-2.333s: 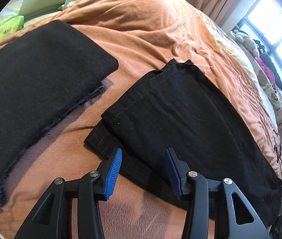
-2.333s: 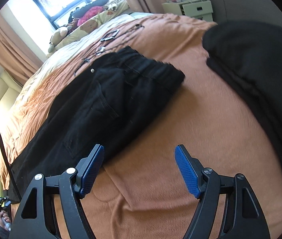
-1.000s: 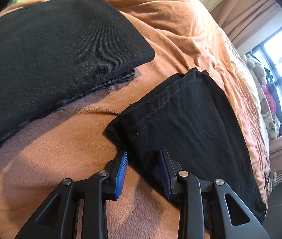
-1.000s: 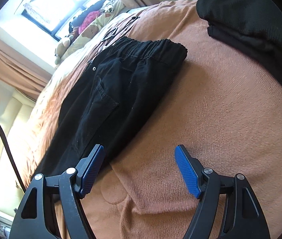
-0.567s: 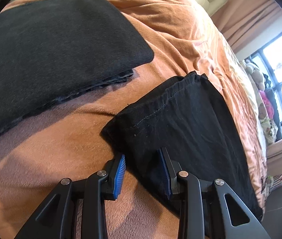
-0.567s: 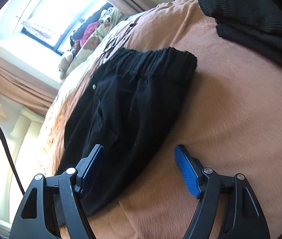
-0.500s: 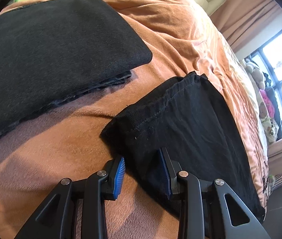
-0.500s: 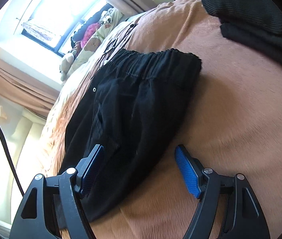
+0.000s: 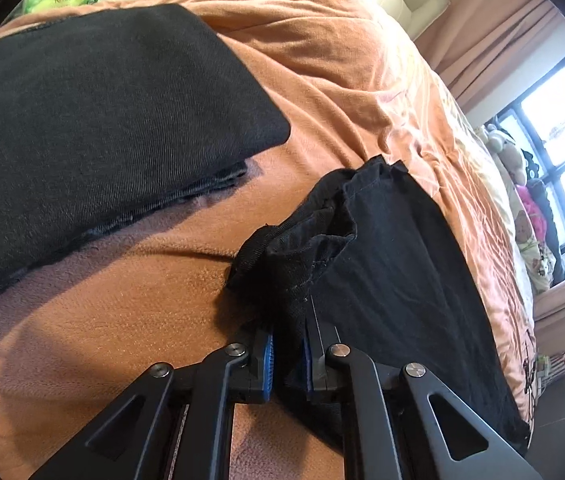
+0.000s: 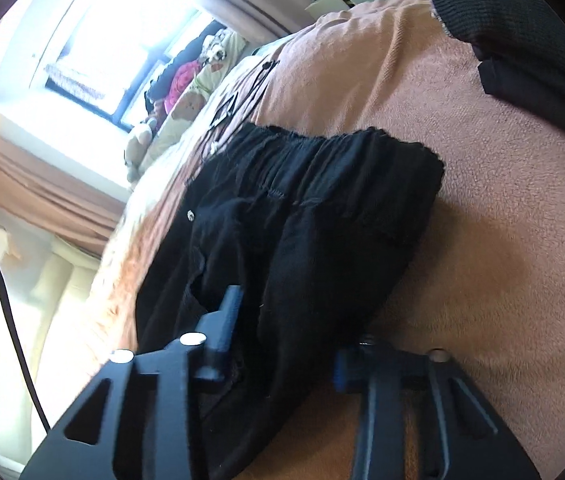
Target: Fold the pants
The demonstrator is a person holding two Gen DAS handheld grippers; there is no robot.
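Left gripper (image 9: pixel 287 354): jaws pinch the bunched hem end of the black pants (image 9: pixel 394 264). Right gripper (image 10: pixel 286 340): jaws straddle the pants (image 10: pixel 306 216) below the elastic waistband; the frame is blurred, so contact cannot be confirmed. The pants lie lengthwise on the orange blanket (image 9: pixel 122 304) of the bed. A folded black garment (image 9: pixel 94 120) lies beside them, apart.

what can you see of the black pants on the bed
The black pants look like sturdy stitched cotton and lie lengthwise on the orange blanket. The left gripper pinches the bunched hem end. At the other end, the gathered elastic waistband and a small silver button show, where the right gripper straddles the fabric.
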